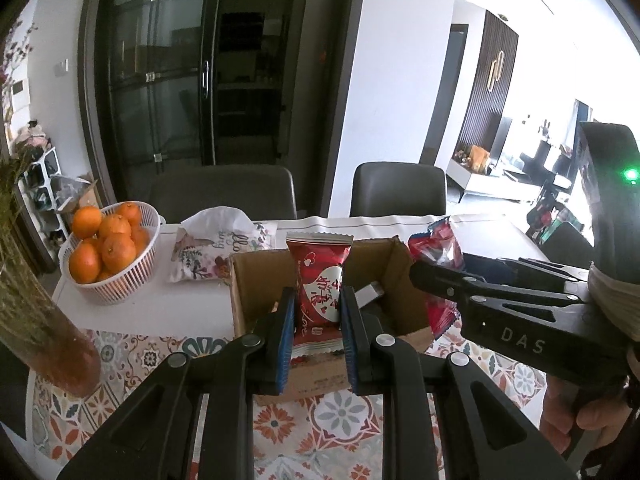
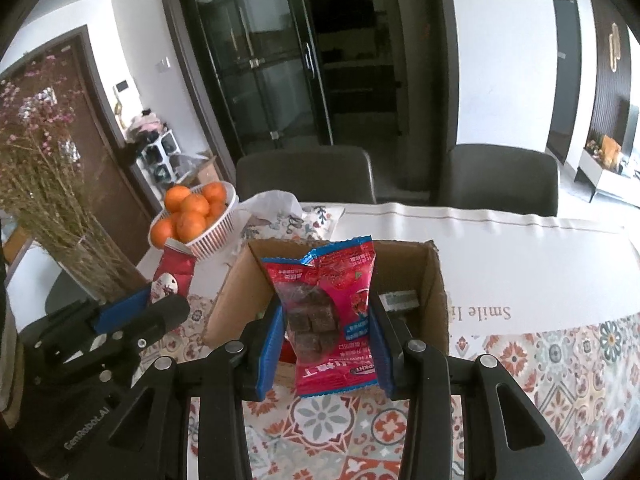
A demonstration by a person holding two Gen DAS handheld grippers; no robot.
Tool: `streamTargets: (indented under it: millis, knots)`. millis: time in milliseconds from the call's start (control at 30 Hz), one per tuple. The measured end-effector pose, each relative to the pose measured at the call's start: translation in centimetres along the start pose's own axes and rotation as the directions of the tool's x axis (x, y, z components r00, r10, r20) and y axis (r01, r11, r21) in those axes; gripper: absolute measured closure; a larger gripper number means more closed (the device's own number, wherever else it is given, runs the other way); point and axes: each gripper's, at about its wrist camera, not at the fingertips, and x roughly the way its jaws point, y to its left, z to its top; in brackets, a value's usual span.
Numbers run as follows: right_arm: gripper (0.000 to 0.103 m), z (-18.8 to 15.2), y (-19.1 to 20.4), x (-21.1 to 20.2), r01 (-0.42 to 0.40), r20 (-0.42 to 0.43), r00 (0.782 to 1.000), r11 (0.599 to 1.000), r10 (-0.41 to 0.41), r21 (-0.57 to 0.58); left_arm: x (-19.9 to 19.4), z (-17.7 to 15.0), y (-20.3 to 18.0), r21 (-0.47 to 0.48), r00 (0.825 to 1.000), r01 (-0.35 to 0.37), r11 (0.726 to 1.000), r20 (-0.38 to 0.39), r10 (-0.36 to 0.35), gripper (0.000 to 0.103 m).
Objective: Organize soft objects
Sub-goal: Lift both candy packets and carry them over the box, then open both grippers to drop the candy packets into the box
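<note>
My left gripper (image 1: 317, 312) is shut on a dark red snack packet with a white heart (image 1: 320, 284) and holds it upright above the near edge of an open cardboard box (image 1: 400, 280). My right gripper (image 2: 326, 322) is shut on a pink-red packet of brown cubes (image 2: 332, 312) and holds it over the same box (image 2: 436, 292). The right gripper shows in the left wrist view (image 1: 416, 276) at the box's right side with its packet (image 1: 438, 252). The left gripper (image 2: 160, 300) and its red packet (image 2: 174, 274) show at the left in the right wrist view. A small white pack (image 2: 398, 300) lies inside the box.
A white basket of oranges (image 1: 106, 256) stands at the back left, a floral tissue pouch (image 1: 216, 248) beside it. A glass vase of dried flowers (image 2: 60, 208) stands at the left. Two grey chairs (image 1: 400, 188) stand behind the table with its patterned cloth (image 2: 560, 360).
</note>
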Motion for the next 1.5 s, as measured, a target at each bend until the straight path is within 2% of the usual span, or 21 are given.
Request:
streamTargets:
  millis: [467, 733, 967, 1000, 1100, 1167, 1300, 1400, 1500]
  knots:
    - [0.063, 2.2, -1.8, 6.9, 0.0, -0.177, 0.984, 1.0, 0.002, 0.014, 6.1, 1.7, 1.4, -0.021, 0.989, 0.02, 1.0, -0.144, -0.023, 0.081]
    - [0.063, 1.7, -2.8, 10.5, 0.021, -0.269, 0.963, 1.0, -0.015, 0.021, 9.4, 1.2, 2.1, -0.009, 0.972, 0.008, 1.0, -0.234, -0.01, 0.08]
    - [0.061, 0.8, -3.3, 12.2, 0.024, -0.311, 0.95, 0.999, -0.012, 0.036, 11.4, 0.3, 2.2, 0.002, 0.955, 0.004, 1.0, -0.298, -0.003, 0.08]
    - [0.059, 0.7, -3.3, 12.3, 0.029, -0.317, 0.948, 0.999, -0.016, 0.037, 11.6, 0.3, 2.3, 0.003, 0.953, 0.002, 1.0, -0.302, -0.001, 0.079]
    - [0.051, 0.5, -3.6, 12.5, 0.029, -0.334, 0.943, 0.998, -0.008, 0.059, 11.9, 0.3, 2.3, -0.004, 0.947, 0.001, 1.0, -0.32, -0.002, 0.061]
    - [0.047, 0.6, -3.7, 12.2, 0.043, -0.323, 0.946, 0.997, -0.02, 0.063, 11.8, 0.4, 2.4, -0.008, 0.949, -0.014, 1.0, -0.315, 0.01, 0.059]
    - [0.047, 0.6, -3.5, 11.0, 0.078, -0.3, 0.952, 0.996, -0.06, 0.047, 10.7, 0.5, 2.6, -0.013, 0.953, -0.052, 0.999, -0.301, 0.046, 0.057]
    - [0.047, 0.4, -3.1, 9.5, 0.101, -0.271, 0.959, 0.994, -0.088, 0.037, 9.1, 0.4, 2.7, -0.014, 0.959, -0.088, 0.996, -0.27, 0.081, 0.052]
    - [0.047, 0.1, -2.8, 7.5, 0.113, -0.237, 0.967, 0.993, -0.098, 0.047, 7.5, 0.3, 2.6, -0.026, 0.966, -0.095, 0.995, -0.244, 0.086, 0.046]
